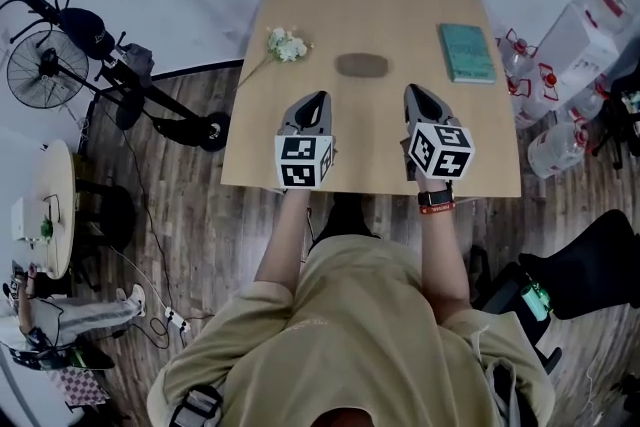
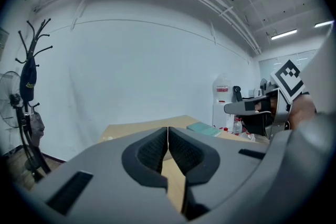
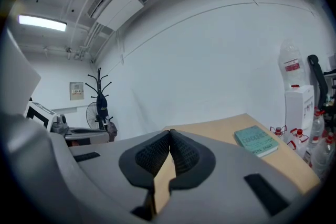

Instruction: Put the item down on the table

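Note:
Three things lie on the tan table [image 1: 300, 155]: a small bunch of white flowers [image 1: 287, 45] at the far left, a flat brown oval object [image 1: 362, 66] in the middle, and a teal book [image 1: 467, 52] at the far right. My left gripper [image 1: 319, 99] hovers over the table's near half, shut and empty, its tips short of the brown oval. My right gripper [image 1: 414, 93] is level with it on the right, also shut with nothing held. In the left gripper view the jaws [image 2: 167, 131] meet, and the book [image 2: 205, 129] shows beyond. In the right gripper view the jaws [image 3: 169, 137] are likewise together, with the book [image 3: 255, 140] to their right.
Large water bottles [image 1: 590, 15] stand on the floor right of the table. A fan [image 1: 45, 67] and a coat stand [image 1: 80, 20] are at the left, with a small round table [image 1: 55, 205] nearer. A black chair [image 1: 590, 265] stands at my right.

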A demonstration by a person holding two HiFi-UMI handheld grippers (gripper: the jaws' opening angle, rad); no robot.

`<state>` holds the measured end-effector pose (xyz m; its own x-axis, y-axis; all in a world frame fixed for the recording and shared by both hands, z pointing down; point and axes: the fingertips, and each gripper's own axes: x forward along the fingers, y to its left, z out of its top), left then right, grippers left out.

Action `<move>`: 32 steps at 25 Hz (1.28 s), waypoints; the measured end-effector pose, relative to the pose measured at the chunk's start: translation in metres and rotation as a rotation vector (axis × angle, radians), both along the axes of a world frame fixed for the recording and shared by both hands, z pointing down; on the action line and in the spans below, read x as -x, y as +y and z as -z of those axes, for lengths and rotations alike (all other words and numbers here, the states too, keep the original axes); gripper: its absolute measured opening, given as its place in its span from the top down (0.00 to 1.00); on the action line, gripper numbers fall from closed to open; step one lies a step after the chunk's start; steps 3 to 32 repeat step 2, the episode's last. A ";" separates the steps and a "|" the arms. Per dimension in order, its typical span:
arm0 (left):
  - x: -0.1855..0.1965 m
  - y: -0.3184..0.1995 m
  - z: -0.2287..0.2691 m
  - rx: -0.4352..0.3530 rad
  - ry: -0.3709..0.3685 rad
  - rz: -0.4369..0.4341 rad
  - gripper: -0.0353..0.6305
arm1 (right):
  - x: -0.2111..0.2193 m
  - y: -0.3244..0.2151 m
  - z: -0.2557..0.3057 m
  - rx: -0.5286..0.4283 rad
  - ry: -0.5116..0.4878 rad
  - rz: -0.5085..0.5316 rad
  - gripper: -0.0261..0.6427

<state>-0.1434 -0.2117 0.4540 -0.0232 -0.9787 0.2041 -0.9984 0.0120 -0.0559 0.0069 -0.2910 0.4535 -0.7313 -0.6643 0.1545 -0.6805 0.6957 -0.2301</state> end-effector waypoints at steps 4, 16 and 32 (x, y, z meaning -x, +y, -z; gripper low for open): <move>0.002 -0.001 -0.010 0.028 -0.006 -0.005 0.91 | 0.009 0.000 0.000 0.002 0.003 0.030 0.94; 0.002 -0.001 -0.010 0.028 -0.006 -0.005 0.91 | 0.009 0.000 0.000 0.002 0.003 0.030 0.94; 0.002 -0.001 -0.010 0.028 -0.006 -0.005 0.91 | 0.009 0.000 0.000 0.002 0.003 0.030 0.94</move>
